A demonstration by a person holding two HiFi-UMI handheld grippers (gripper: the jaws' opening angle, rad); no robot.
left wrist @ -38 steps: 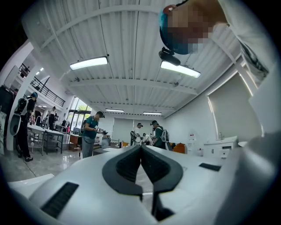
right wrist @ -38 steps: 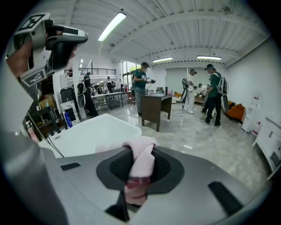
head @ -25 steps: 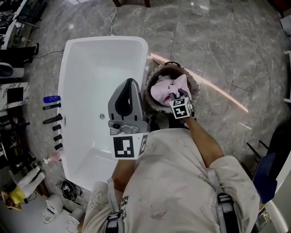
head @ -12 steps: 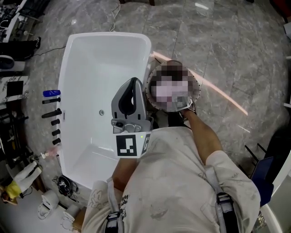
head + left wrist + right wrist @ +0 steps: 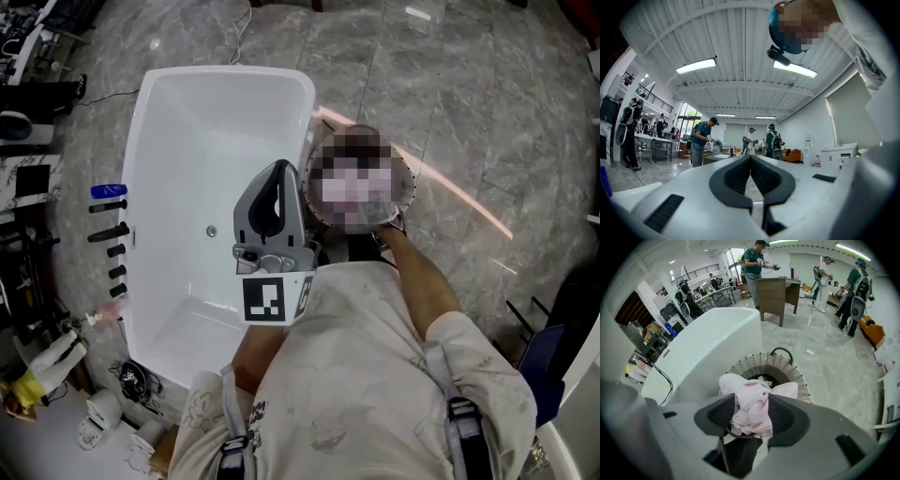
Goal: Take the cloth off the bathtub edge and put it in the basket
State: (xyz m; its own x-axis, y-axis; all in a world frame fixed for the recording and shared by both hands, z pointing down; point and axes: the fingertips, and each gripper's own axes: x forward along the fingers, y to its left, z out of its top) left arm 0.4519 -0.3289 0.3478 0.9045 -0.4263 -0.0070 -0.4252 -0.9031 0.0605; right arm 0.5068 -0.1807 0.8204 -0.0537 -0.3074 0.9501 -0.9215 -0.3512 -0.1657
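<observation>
The grey marble-patterned tile floor (image 5: 487, 103) carries all items. The white rectangular bathtub (image 5: 187, 169) stands on it, and its rim is bare along the side that faces the basket. The round pale slatted basket with a dark handle (image 5: 799, 380) stands just beside that side of the bathtub.

The left gripper (image 5: 750, 159) is held over the bathtub. Its jaws are closed tip to tip, and nothing is between them.

The right gripper (image 5: 752, 401) is held directly over the mouth of the basket. Its jaws are opening. The crumpled pale pink cloth (image 5: 749, 420) is bunched between the parted pads and hangs over the basket opening, clear of the bathtub edge.
</observation>
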